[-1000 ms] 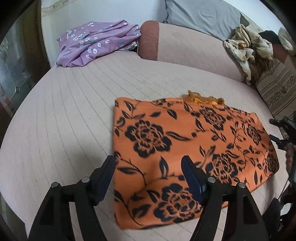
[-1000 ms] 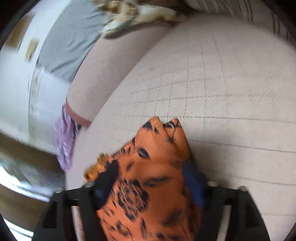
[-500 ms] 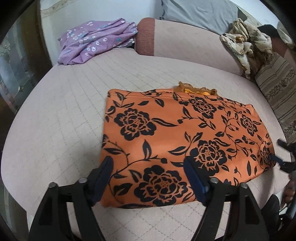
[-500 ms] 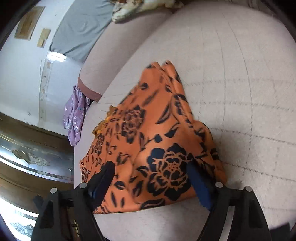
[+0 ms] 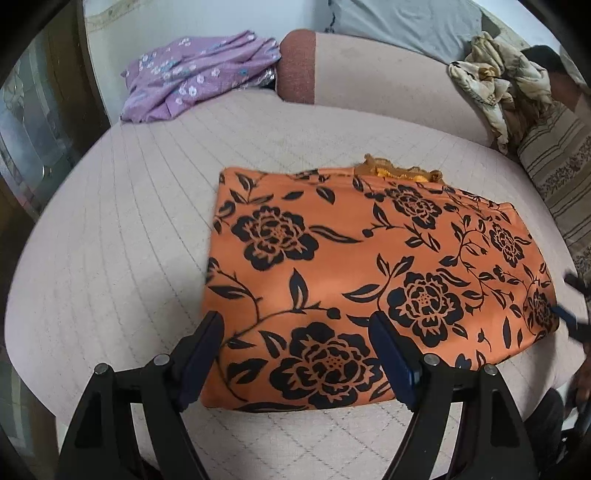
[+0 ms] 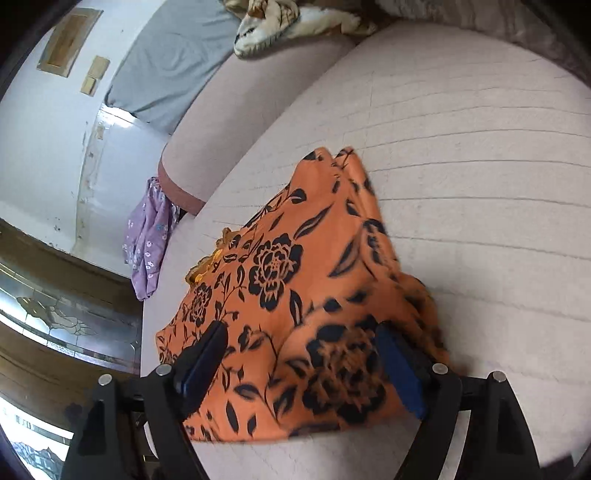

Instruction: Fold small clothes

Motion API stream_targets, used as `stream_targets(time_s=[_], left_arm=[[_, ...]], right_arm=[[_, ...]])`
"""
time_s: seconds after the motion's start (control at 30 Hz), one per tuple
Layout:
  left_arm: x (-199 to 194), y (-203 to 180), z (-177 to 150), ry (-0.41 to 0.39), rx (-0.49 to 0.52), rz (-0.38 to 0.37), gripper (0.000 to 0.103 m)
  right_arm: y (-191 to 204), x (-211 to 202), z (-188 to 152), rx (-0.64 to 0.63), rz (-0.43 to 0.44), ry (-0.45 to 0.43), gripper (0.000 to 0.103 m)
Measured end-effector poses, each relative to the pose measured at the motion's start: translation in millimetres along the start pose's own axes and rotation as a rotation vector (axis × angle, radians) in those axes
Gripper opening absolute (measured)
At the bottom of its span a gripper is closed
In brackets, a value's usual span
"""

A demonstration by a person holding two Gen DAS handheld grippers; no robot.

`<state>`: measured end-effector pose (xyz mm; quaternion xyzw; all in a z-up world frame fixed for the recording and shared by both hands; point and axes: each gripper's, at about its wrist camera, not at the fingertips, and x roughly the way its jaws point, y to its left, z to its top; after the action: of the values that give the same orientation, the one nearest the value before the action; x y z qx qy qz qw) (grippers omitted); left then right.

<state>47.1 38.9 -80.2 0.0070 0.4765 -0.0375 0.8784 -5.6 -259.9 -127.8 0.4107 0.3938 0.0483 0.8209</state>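
At the far left of the left wrist view a purple flowered garment (image 5: 199, 74) lies bunched at the back edge of the quilted pink cushion (image 5: 110, 229), well apart from everything else. Just beside it to the right begins the sofa's padded backrest (image 5: 369, 74), with a grey pillow (image 5: 402, 22) above it. Further right a crumpled cream cloth (image 5: 495, 74) is draped over the backrest, and below it sits a striped cushion (image 5: 554, 166). Nothing lies between the grippers and the work; there are no containers in view.

The orange floral garment (image 5: 351, 266) lies folded flat in the middle of the quilted pink cushion, a yellow frilled edge (image 5: 399, 170) peeking out along its far side. The left gripper (image 5: 295, 347) hovers over the garment's near left corner, jaws spread wide, the cloth lying slack between them with no pad pressing on it. In the right wrist view the right gripper (image 6: 299, 354) sits over the garment's (image 6: 295, 295) right end, also spread wide, the cloth loose and unpinched between its jaws.
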Motion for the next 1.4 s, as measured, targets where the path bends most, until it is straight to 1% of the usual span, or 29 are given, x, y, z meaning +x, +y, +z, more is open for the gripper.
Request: stream_targets(time_s=[0.07,0.13,0.2,0.23,0.27,0.33,0.4,0.47,0.5,0.53,0.57,0.6,0.63,0.67,0.73,0.8,0.83,0.87,0.9,0.97,1.0,1.07,1.13,1.17,1.23,1.27,1.33,1.4], left_arm=[[3.8,-3.2,-2.5,0.006,-0.007,-0.014,0.081],[8.3,-10.2,-5.2,0.017,0.014,-0.016,0.081],[12.4,-18.2,-7.0,0.029,0.04,-0.012,0.081],[13.2,-21.9,-7.5,0.032,0.05,-0.014,0.081],[12.8,-24.5,-8.0,0.03,0.057,-0.017,0.081],[12.5,-28.3,-8.3,0.028,0.064,-0.015,0.081],[13.9,-30.4,-8.5,0.034,0.067,-0.011,0.081],[16.3,-32.4,-9.0,0.043,0.067,-0.006,0.081],[16.9,-33.5,-9.3,0.047,0.069,-0.005,0.081],[16.9,-34.4,-9.5,0.047,0.073,-0.004,0.081],[16.8,-35.7,-10.0,0.047,0.08,0.0,0.081],[16.8,-36.4,-10.4,0.046,0.088,0.005,0.081],[17.2,-37.4,-10.4,0.044,0.095,0.01,0.081],[18.1,-38.1,-10.2,0.044,0.099,0.014,0.081],[23.1,-40.4,-9.6,0.058,0.1,0.021,0.081],[25.9,-42.1,-9.9,0.064,0.107,0.023,0.081],[26.7,-43.1,-9.7,0.061,0.112,0.026,0.081],[26.8,-43.9,-9.2,0.057,0.116,0.028,0.081],[26.8,-44.4,-8.6,0.052,0.119,0.028,0.081],[28.2,-46.4,-6.6,0.042,0.127,0.026,0.081],[29.9,-47.4,-5.6,0.042,0.13,0.027,0.081],[34.8,-49.1,-3.8,0.049,0.133,0.027,0.081],[38.8,-49.2,-2.7,0.054,0.131,0.026,0.081],[40.5,-49.0,-2.5,0.055,0.128,0.024,0.081],[44.4,-48.4,-2.2,0.065,0.128,0.027,0.081],[46.0,-47.7,-2.0,0.071,0.129,0.03,0.081],[46.3,-45.1,-1.8,0.068,0.131,0.035,0.081],[48.1,-40.9,-0.8,0.069,0.124,0.043,0.081]], right_arm=[[-17.3,-17.6,-12.3,0.048,-0.022,-0.008,0.084],[-29.9,-28.7,-22.1,0.07,-0.026,-0.013,0.085],[-42.0,-37.9,-24.7,0.069,-0.104,-0.021,0.085],[-46.5,-42.1,-25.0,0.078,-0.11,-0.03,0.085],[-54.1,-45.0,-25.1,0.103,-0.096,-0.035,0.085],[-55.7,-32.8,-24.3,0.125,-0.077,-0.02,0.086],[-48.9,-25.2,-20.1,0.099,-0.053,-0.016,0.086],[-43.7,-9.4,-14.6,0.101,-0.007,0.003,0.086],[-41.3,-4.6,-14.4,0.103,-0.01,0.002,0.086],[-37.2,0.6,-13.6,0.095,-0.006,-0.002,0.076],[-34.9,2.0,-12.5,0.082,0.008,-0.009,0.061],[-31.9,4.2,-12.3,0.065,-0.002,0.004,0.024],[-29.7,7.0,-12.8,0.046,-0.036,0.017,0.019],[-28.9,8.7,-14.7,0.015,-0.091,0.027,0.019],[-31.8,12.6,-19.0,-0.032,-0.154,0.053,0.016],[-23.4,10.7,-22.4,-0.128,-0.215,0.051,0.016],[-18.5,8.7,-23.5,-0.158,-0.237,0.046,0.02],[-15.0,5.6,-24.1,-0.182,-0.246,0.046,0.022],[-15.6,3.3,-24.0,-0.179,-0.24,0.049,0.027],[-21.2,-8.5,-19.9,-0.145,-0.232,0.029,0.055],[-23.2,-15.9,-16.5,-0.132,-0.234,0.006,0.078],[-22.0,-31.4,-3.7,-0.125,-0.221,-0.068,0.079],[-18.7,-35.6,12.7,-0.134,-0.199,-0.097,0.079],[-18.0,-33.6,21.3,-0.135,-0.182,-0.098,0.079],[-13.7,-14.7,43.9,-0.153,-0.139,-0.068,0.079],[-9.9,-0.9,57.0,-0.175,-0.139,-0.06,0.078],[2.3,18.0,70.3,-0.219,-0.143,-0.048,0.076],[18.6,36.7,80.1,-0.3,-0.141,-0.044,0.073]])
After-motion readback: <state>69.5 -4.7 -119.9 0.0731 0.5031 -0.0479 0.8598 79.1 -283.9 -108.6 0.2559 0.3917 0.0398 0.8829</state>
